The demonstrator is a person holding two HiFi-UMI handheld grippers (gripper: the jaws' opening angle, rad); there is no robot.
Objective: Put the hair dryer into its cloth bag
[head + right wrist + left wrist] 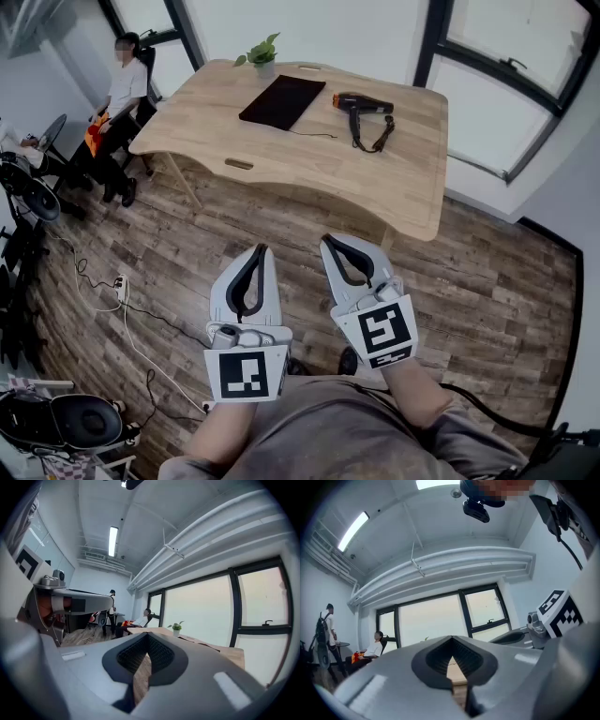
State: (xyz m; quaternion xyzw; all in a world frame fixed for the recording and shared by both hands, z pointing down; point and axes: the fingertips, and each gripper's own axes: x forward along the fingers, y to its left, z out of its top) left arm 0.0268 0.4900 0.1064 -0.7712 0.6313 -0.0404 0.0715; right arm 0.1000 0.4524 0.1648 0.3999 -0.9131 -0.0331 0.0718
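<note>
— Where is the hair dryer point(361, 103)?
— It lies on the wooden table point(403, 178), towards the far right corner, near the flat black cloth bag point(281, 101). Bare tabletop runs to the near edge.
— And the grippers?
— The left gripper point(260, 249) and right gripper point(327, 242) hang side by side over the plank floor point(487, 281), short of the table. Both have jaws closed together, empty.

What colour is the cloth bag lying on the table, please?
Black; the cloth bag shows best in head view.
</note>
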